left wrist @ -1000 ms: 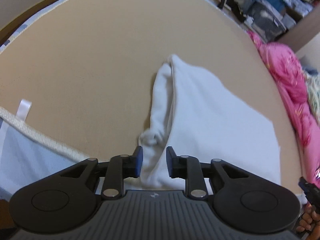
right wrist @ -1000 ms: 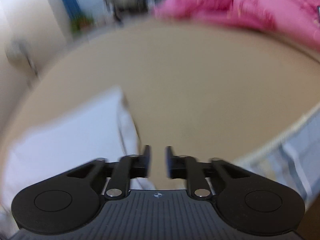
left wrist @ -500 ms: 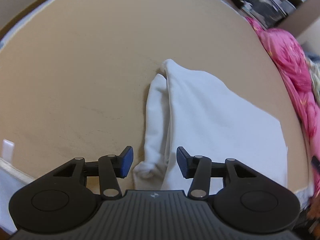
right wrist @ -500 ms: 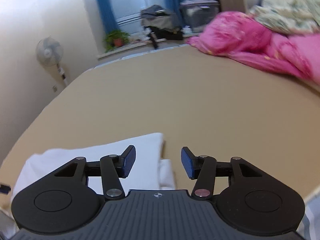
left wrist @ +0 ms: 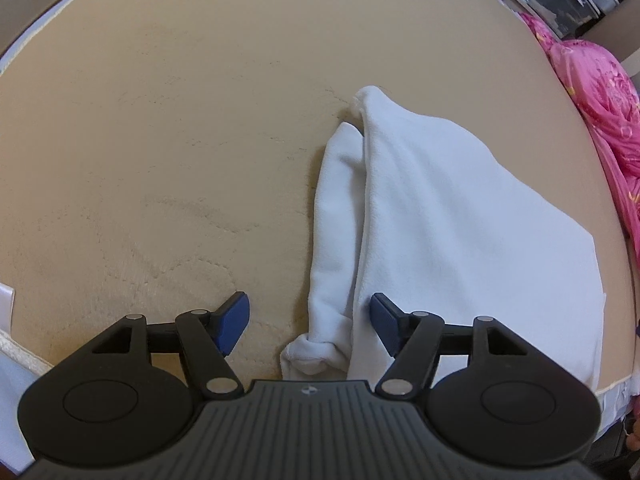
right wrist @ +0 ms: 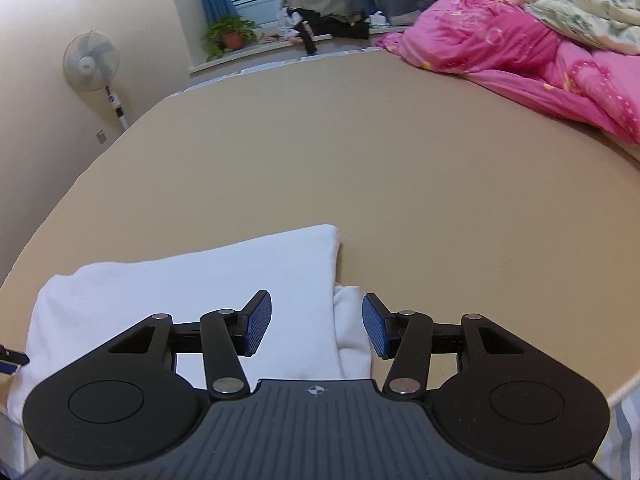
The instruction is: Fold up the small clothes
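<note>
White garment (left wrist: pixel 460 216) folded on tan bed (left wrist: pixel 180 120); pink quilt (right wrist: pixel 500 52) beyond; both grippers' fingers spread, empty.

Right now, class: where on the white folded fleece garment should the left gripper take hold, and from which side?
Grip the narrow sleeve strip of the white folded fleece garment near its bunched cuff, coming from the bed's near edge. It already lies between the open left gripper's fingers, apart from the flat body.

Left wrist view looks steeply down, close over the bed (left wrist: pixel 200 140); right wrist view faces low across it, both sharing the white garment (left wrist: pixel 460 220) (right wrist: pixel 180 280).
</note>
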### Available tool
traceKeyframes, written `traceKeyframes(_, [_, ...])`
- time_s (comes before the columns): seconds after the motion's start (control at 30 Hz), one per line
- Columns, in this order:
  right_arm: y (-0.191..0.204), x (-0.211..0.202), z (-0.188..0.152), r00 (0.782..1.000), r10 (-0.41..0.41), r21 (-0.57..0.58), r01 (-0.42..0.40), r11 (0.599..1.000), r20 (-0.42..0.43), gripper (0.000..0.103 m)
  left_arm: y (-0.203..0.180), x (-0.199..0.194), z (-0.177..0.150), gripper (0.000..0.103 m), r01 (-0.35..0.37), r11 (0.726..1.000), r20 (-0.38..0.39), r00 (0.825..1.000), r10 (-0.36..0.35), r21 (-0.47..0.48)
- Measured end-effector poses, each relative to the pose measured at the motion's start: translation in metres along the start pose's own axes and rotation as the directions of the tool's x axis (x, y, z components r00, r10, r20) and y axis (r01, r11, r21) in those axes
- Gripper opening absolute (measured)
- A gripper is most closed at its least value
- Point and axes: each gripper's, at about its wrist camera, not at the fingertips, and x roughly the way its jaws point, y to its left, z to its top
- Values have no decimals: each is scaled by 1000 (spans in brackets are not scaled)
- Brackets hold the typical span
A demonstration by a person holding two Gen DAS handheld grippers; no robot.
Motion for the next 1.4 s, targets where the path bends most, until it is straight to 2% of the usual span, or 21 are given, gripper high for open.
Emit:
traceKeyframes(0.1, [2, -12, 7, 1000, 0, 10, 0, 1000, 4, 53, 2, -3, -1, 72, 25, 999, 0, 1000, -25, -27])
traceKeyframes(0.2, [5, -37, 12, 993, 76, 17, -78, 997, 93, 55, 4, -4, -3, 72, 46, 998, -1, 999, -46, -35])
traceKeyframes(0.27, [1, -39, 3, 987, 91, 17, -94, 995, 129, 56, 8, -7, -7, 72, 48, 998, -4, 999, -48, -33])
traceKeyframes(0.33, [-2, -30, 4, 994, 70, 32, -73, 997, 79, 55, 11, -5, -9, 72, 56, 998, -16, 998, -57, -34])
traceKeyframes(0.43, [-10, -30, 8, 990, 71, 44, -77, 996, 119, 54, 16, 0, -11, 72, 71, 997, -29, 997, -71, -29])
traceKeyframes(0.57, [-23, -21, 8, 994, 69, 104, -78, 991, 81, 54, 17, 0, -11, 72, 72, 997, -33, 997, -72, -4])
traceKeyframes(0.7, [-21, -17, 8, 996, 54, 45, -58, 997, 76, 54, 4, 4, -10, 67, 53, 998, -23, 998, -53, 14])
traceKeyframes(0.87, [-21, -15, 6, 997, 48, -3, -48, 999, 51, 54, -6, 4, -12, 61, 62, 998, -19, 998, -61, 24])
traceKeyframes(1.17, [-30, -18, 6, 998, 38, 4, -38, 999, 52, 54, -27, 10, -15, 58, 51, 997, -24, 999, -49, 62])
traceKeyframes(1.33, [-28, -16, 6, 998, 35, -4, -34, 999, 46, 54, -35, 16, -18, 43, 67, 996, -23, 998, -66, 61])
traceKeyframes(1.4, [-26, -15, 6, 999, 32, -10, -31, 999, 42, 54, -37, 18, -19, 42, 60, 995, -18, 998, -59, 74])
